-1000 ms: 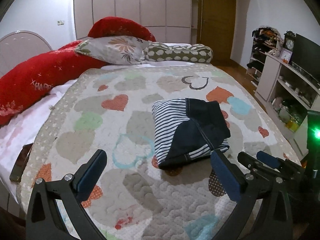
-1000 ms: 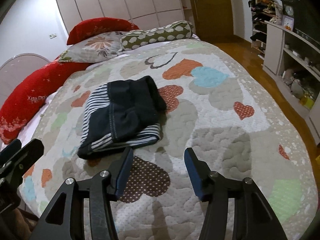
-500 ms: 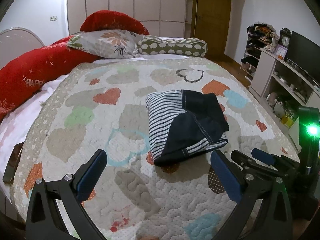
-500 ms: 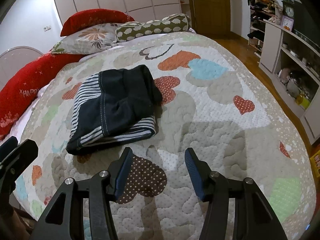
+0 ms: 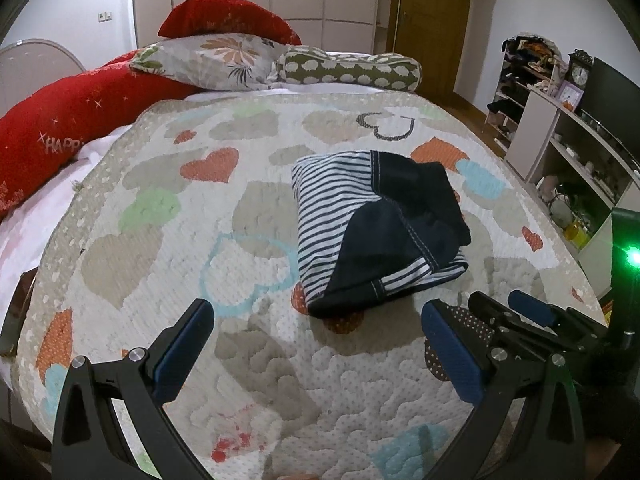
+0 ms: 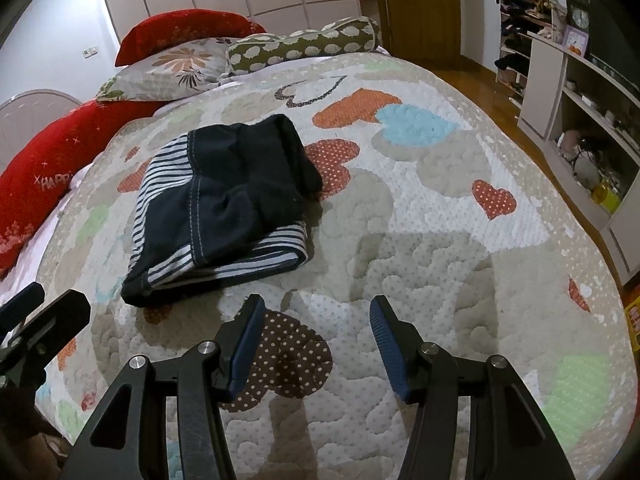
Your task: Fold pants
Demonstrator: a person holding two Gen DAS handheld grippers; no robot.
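Currently navy-and-striped folded pants lie on the heart-patterned quilt; left gripper and right gripper hover near, jaws wide, empty.

Open quilt in front of both grippers, one folded bundle in the middle

The heart-patterned quilted bedspread lies bare between the wide-spread left gripper and the folded navy-and-striped pants, the only obstacle mid-bed. The parted right gripper faces clear quilt to the pants' right. Far off, a long red bolster, floral pillow and green spotted bolster block the head end; white shelving stands off the bed's right side.
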